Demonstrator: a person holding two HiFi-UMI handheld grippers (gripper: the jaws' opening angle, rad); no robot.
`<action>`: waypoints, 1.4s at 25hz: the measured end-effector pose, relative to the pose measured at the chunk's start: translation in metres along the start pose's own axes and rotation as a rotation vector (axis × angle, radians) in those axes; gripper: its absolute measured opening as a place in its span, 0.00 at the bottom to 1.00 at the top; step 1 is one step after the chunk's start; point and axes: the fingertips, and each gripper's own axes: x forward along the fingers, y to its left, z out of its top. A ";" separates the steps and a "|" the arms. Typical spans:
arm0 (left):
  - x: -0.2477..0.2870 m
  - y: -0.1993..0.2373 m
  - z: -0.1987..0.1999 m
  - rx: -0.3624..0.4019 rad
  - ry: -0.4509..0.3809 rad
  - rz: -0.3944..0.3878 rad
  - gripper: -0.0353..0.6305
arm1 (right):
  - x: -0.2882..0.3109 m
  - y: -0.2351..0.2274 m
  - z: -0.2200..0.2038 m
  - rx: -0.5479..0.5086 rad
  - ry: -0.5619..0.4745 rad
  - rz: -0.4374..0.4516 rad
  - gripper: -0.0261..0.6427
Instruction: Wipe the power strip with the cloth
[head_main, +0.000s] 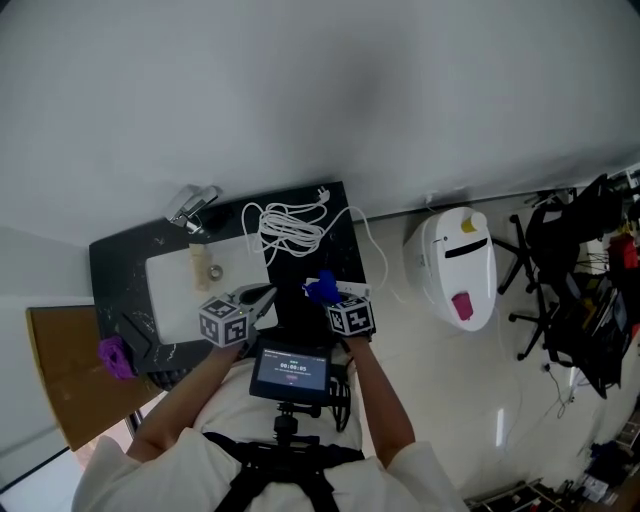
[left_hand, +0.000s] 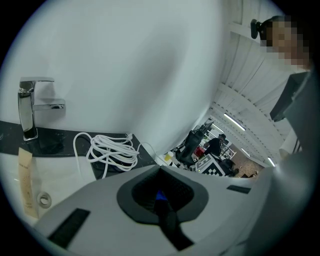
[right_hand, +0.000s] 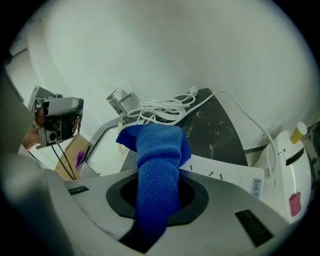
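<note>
Right gripper (right_hand: 156, 212): jaws clamping shut on a blue knitted cloth (right_hand: 157, 150), the cloth rising between them and bunching in a fold above the tips. Flat white plastic power strip (right_hand: 225, 175): lying on the dark marbled countertop (right_hand: 215, 135) just beyond the right gripper, its left end passing behind the cloth, with contact between the two not determinable. Left gripper (left_hand: 162, 202): jaws pressing together and gripping nothing identifiable, only a tiny blue speck showing at the seam, too small to name; hovering in the head view over the counter's near edge beside the white rectangular sink basin (head_main: 170, 275), well left of the right gripper. Coiled white cable (head_main: 290, 230): lying on the countertop beyond both grippers, one strand trailing off the right edge. Chrome faucet (head_main: 192, 207): standing at the far rim of the basin. Small beige tube (head_main: 199, 265): lying inside the basin. Rounded white appliance with a yellow cap (head_main: 460, 265): standing on the pale floor to the right of the counter.
</note>
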 end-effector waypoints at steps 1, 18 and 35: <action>0.000 0.000 0.000 0.001 -0.004 0.001 0.06 | -0.001 -0.003 -0.002 0.006 -0.001 -0.002 0.16; 0.002 -0.002 0.001 0.008 -0.009 -0.008 0.06 | -0.025 -0.037 -0.008 0.074 -0.042 -0.028 0.16; 0.006 -0.004 -0.002 0.013 -0.001 -0.006 0.06 | -0.033 -0.049 -0.012 0.110 -0.074 -0.042 0.16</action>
